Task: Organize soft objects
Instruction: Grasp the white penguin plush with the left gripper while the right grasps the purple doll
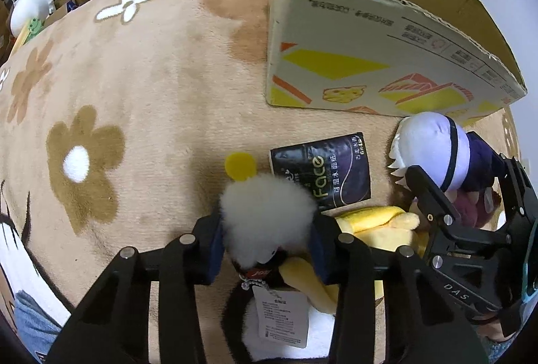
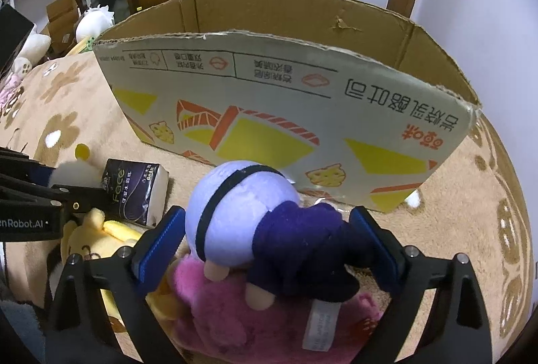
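Plushies are piled on the flower-print blanket (image 1: 141,88) right in front of the open cardboard box (image 2: 275,101). Left gripper (image 1: 267,226) has its blue pads squeezed onto the fluffy white plush (image 1: 269,212), which lies over a yellow plush (image 1: 376,222). Right gripper (image 2: 269,246) sits around the purple-robed doll (image 2: 269,222), pads spread wide and not quite touching it; the doll rests on a pink plush (image 2: 235,313). A dark tissue pack (image 1: 322,175) lies just beside them.

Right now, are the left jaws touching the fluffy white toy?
Touching. The left wrist view shows the left gripper with both blue pads pressed against the sides of the fluffy white toy, no gap visible on either side.
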Motion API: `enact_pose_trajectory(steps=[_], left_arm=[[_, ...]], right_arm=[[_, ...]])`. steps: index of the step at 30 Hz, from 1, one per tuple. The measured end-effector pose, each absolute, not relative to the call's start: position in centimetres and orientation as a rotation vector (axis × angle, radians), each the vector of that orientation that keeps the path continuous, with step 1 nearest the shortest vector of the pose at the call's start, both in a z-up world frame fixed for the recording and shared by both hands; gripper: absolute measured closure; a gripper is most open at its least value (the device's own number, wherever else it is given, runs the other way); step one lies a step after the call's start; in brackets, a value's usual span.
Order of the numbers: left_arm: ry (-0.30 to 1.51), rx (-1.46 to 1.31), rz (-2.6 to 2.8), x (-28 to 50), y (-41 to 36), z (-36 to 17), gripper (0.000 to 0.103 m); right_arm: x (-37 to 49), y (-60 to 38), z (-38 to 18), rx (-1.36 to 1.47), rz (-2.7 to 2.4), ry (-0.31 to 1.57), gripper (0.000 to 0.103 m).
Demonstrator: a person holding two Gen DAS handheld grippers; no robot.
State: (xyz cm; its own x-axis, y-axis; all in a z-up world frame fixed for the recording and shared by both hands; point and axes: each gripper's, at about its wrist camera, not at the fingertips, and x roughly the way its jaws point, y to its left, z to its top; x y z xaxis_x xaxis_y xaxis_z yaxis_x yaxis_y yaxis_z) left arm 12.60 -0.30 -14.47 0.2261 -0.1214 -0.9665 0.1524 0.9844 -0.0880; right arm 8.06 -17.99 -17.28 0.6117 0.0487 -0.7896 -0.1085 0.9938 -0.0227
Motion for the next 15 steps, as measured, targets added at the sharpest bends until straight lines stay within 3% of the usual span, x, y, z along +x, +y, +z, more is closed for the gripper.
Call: enact_pose_trajectory(steps=[15], left_arm=[[1.315,0.030,-0.197,11.9,-0.8,-14.0,0.077]], right_arm=[[7.7,-19.1,-16.3,-0.029,0.108,0.899,0.006]])
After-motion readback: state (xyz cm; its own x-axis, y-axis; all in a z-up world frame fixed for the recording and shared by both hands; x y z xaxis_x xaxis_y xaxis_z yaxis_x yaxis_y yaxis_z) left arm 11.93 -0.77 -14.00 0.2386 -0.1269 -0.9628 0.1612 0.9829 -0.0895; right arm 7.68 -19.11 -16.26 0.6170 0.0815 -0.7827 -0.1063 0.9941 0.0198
